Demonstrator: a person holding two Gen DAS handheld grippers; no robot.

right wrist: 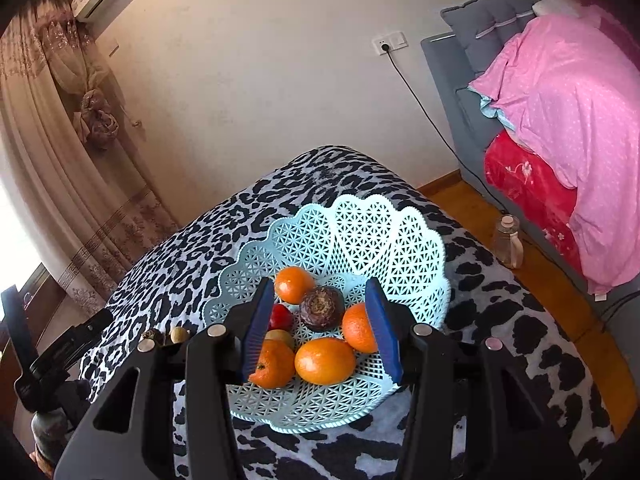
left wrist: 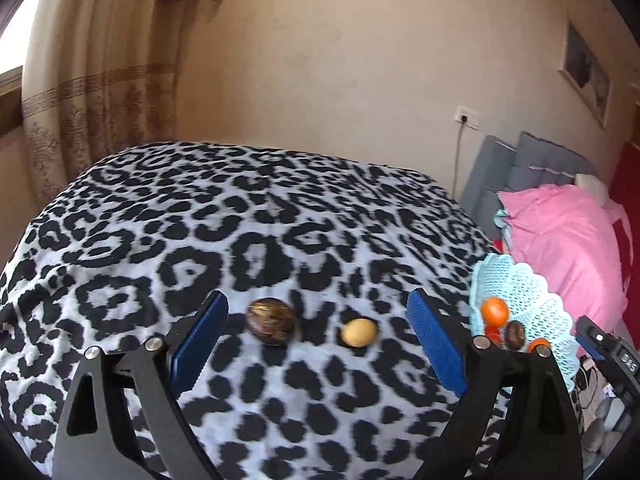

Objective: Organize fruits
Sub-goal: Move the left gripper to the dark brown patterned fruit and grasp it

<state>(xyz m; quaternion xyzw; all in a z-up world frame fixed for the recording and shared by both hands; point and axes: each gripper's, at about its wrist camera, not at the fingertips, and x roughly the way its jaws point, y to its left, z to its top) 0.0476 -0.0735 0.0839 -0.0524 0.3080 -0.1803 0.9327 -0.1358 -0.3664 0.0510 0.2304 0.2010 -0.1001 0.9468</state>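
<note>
Flanking passion fruit [left wrist: 272,321], blue fingers [left wrist: 436,344]

A table [left wrist: 160,208] covered in a black-and-white leopard-print cloth carries everything. Directly ahead of the left gripper [left wrist: 316,344], between its fingers, a dark brown mottled fruit [left wrist: 272,321] and a small pale yellow fruit [left wrist: 359,332] lie on the cloth near each other, apart. To that gripper's right, under the right gripper [right wrist: 316,336], stands a light blue lattice basket [right wrist: 360,232], probably close to the table's right edge.
</note>
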